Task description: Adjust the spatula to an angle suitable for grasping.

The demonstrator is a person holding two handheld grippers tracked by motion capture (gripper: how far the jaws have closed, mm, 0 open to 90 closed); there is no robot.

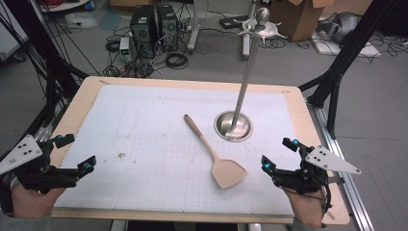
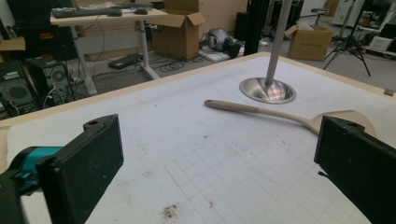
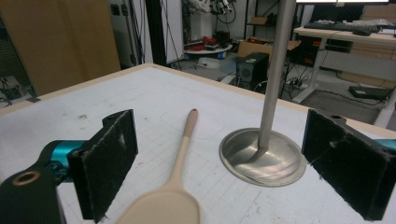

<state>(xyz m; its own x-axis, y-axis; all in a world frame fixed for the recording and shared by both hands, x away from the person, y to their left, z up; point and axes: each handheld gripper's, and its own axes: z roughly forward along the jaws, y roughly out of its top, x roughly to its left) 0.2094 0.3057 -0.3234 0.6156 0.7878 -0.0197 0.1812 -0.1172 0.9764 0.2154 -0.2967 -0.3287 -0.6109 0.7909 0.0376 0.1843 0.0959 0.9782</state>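
We see a wooden spatula (image 1: 214, 151) lying flat on the tabletop (image 1: 144, 144), its handle just beside the metal stand (image 1: 234, 126) — our left tool (image 1: 77, 154) and right tool (image 1: 278, 154), both released, flank it well apart.

No legible txt, labels or nos. anywhere — table sheet just has a plain grid.
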